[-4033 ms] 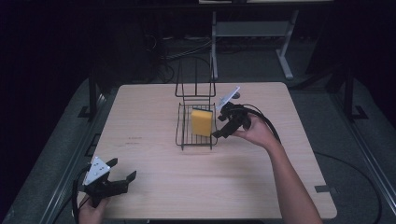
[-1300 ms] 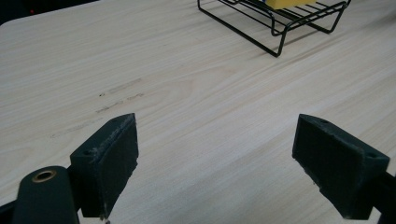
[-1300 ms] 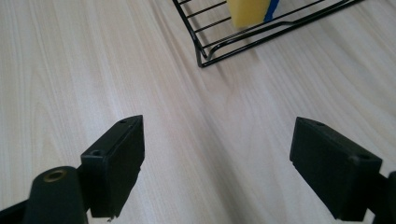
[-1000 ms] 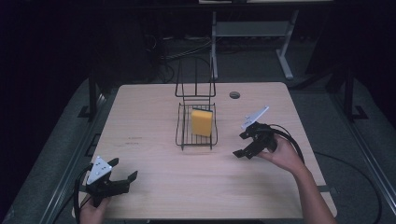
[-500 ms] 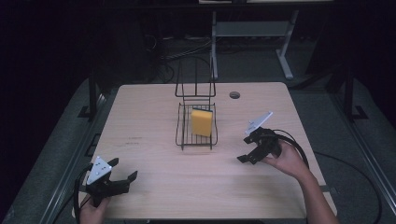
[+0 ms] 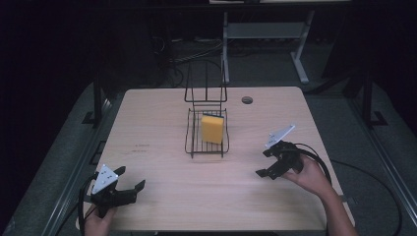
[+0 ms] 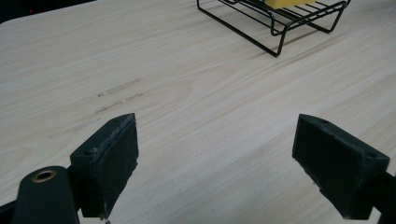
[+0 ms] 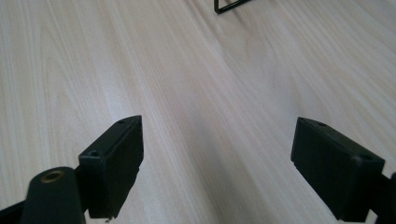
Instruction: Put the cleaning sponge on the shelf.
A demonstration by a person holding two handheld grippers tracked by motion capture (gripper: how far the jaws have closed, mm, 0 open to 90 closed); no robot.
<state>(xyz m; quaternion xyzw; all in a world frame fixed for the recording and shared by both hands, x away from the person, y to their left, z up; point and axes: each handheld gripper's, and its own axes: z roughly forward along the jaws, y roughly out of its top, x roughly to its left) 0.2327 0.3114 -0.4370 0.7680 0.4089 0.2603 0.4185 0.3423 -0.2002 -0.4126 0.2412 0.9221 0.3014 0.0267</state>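
Since four seconds earlier, right gripper had withdrawn from wire rack toward near right table edge. Left gripper: near left corner, unmoved, jaws wide apart, empty. Yellow sponge: leaning in rack, mid-table. Right gripper: jaws wide apart, empty, above bare wood. Risk: sponge could tip flat if rack were bumped

We can't see the sponge bottom edge, it's behind the wire rack front rail in the high view. In the left gripper view the rack is cut by the top edge, the sponge just a yellow sliver. In the right gripper view one rack corner shows. The marks on the table are too small for us to read.
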